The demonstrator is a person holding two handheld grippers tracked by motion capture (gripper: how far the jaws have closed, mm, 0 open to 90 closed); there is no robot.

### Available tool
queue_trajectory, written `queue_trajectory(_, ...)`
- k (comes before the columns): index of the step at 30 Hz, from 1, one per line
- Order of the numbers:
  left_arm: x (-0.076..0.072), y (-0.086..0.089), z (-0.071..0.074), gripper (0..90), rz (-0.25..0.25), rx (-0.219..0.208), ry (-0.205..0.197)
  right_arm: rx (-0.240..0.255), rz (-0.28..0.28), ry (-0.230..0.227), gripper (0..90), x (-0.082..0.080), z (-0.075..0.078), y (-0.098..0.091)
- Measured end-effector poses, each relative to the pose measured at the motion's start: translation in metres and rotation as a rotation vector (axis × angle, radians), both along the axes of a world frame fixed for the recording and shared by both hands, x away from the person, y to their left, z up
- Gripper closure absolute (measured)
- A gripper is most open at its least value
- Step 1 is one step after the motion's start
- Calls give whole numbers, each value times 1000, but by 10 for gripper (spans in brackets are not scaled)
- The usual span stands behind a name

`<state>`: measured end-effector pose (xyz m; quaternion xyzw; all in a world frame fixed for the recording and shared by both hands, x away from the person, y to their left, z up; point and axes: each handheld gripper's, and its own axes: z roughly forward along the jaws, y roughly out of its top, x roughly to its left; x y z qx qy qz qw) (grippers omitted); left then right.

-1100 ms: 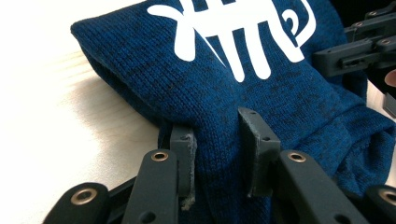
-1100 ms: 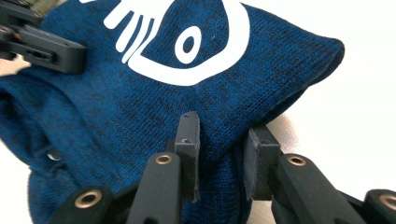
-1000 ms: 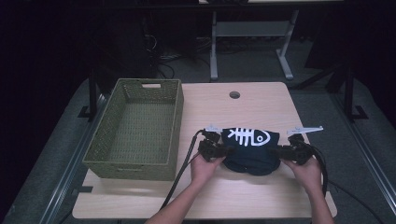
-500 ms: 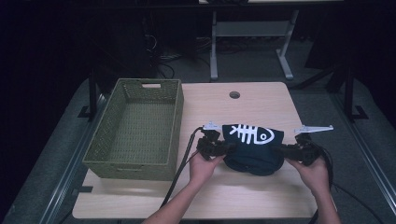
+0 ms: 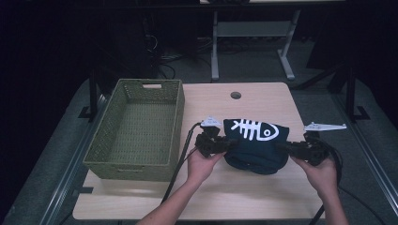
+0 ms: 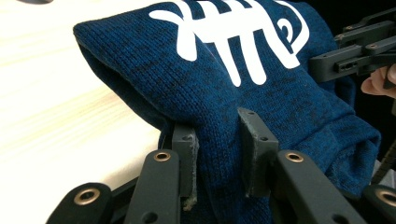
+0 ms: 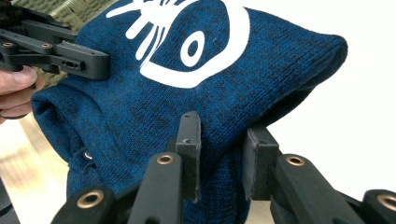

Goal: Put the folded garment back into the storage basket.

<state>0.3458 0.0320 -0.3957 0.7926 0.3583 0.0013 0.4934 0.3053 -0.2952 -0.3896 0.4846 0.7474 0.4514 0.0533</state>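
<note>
A folded dark blue knit garment [image 5: 256,145] with a white fish-skeleton print hangs between both grippers just above the wooden table [image 5: 225,192]. My left gripper [image 5: 228,145] pinches its left edge; in the left gripper view the pads [image 6: 186,161] squeeze a fold of the knit [image 6: 219,93]. On the opposite side my right gripper [image 5: 281,147] is shut on the garment's right edge, and in the right gripper view its pads [image 7: 189,149] clamp the blue cloth [image 7: 154,112]. Each gripper also shows in the other's view, gripping the far edge.
An empty green woven basket [image 5: 136,129] stands at the table's left. A round cable hole [image 5: 235,95] sits near the far edge. Black cables trail off the front edge from both grippers. A metal table frame [image 5: 253,42] stands on the floor behind.
Both grippers have risen a little with the garment held between them, lifting it off the tabletop. The basket has not moved.
</note>
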Motion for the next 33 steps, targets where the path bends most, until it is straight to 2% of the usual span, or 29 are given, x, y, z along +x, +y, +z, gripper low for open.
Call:
queue_trajectory(7, 0, 3, 18, 708, -24, -3, -9, 30, 2, -33, 714, -4, 9, -1)
queue_trajectory(20, 2, 11, 34, 710, -25, -23, -25, 38, 9, -63, 717, -6, 25, 4)
queue_trajectory(26, 3, 18, 44, 709, -27, -30, -37, 43, 19, -81, 716, -5, 37, 8)
queue_trajectory(33, 2, 31, 54, 709, -30, -30, -46, 80, 29, -97, 716, -5, 43, 16)
